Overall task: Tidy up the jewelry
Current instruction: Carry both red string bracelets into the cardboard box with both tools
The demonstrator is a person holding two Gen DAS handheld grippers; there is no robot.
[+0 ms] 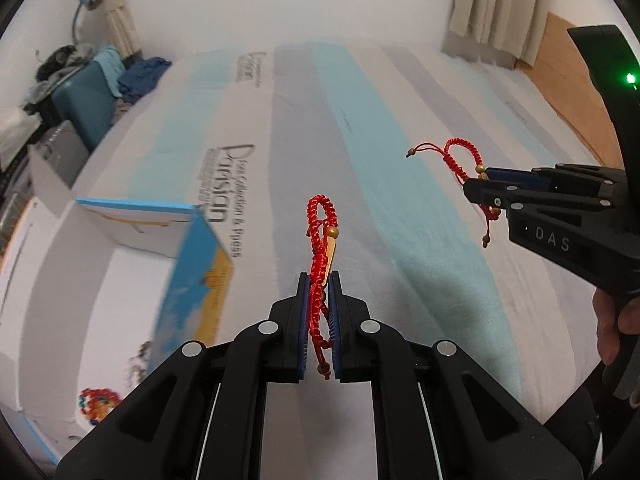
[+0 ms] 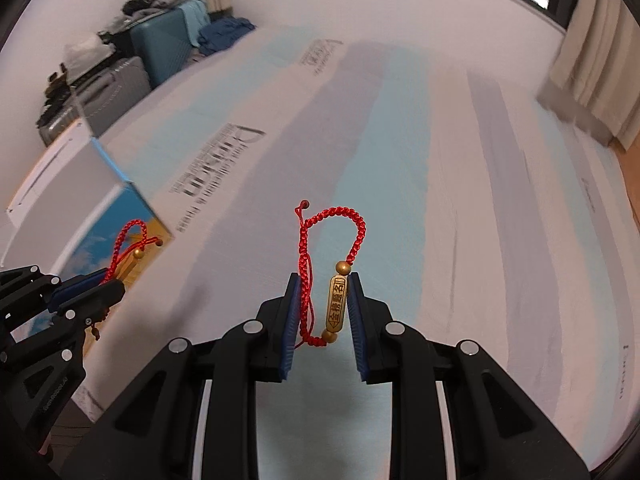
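Each tongs pinched a braided red cord bracelet with gold beads and an engraved gold bar: left tongs (image 1: 320,300) on one bracelet (image 1: 322,240), right tongs (image 2: 324,304) on the other bracelet (image 2: 334,264), both above the striped bed (image 2: 460,200).

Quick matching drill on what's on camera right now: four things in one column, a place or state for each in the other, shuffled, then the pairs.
Things:
1. left tool
2. right tool
3. blue-edged box
4. teal suitcase

Places or states:
A. standing by the wall past the far edge of the bed
B. shut on a red braided bracelet, seen edge-on
C. lying on the striped sheet, off to the left
D. shut on a red bracelet whose gold engraved charm faces the camera

Pairs: 1-B, 2-D, 3-C, 4-A
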